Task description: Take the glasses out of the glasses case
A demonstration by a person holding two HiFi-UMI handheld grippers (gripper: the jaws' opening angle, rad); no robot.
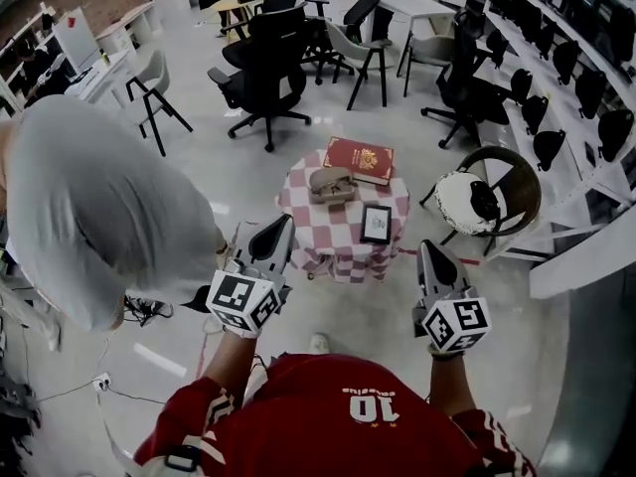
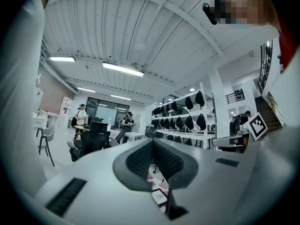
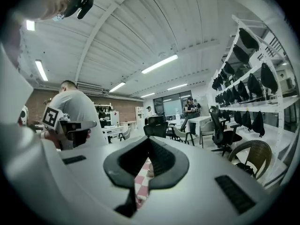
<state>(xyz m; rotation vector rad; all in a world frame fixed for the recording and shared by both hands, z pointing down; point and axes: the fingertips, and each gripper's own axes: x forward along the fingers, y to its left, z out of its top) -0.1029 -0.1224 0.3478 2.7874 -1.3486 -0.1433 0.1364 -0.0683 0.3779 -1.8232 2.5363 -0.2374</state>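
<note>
A tan-grey glasses case (image 1: 331, 183) lies closed on a small round table with a red-and-white checked cloth (image 1: 328, 241); no glasses show. Both grippers hang in the air on the near side of the table, short of the cloth and pointing at it. My left gripper (image 1: 285, 224) is off the table's near left, jaws pressed together with nothing between them (image 2: 153, 142). My right gripper (image 1: 428, 247) is off the near right, also shut and empty (image 3: 149, 139). Through its jaws' hollow I see the checked cloth (image 3: 139, 184).
A red book (image 1: 359, 159) lies behind the case and a black-framed picture (image 1: 376, 224) at the table's near right. A person in a grey shirt (image 1: 94, 207) stands close at my left. A wicker chair (image 1: 512, 182) is on the right, with office chairs (image 1: 266, 68) beyond.
</note>
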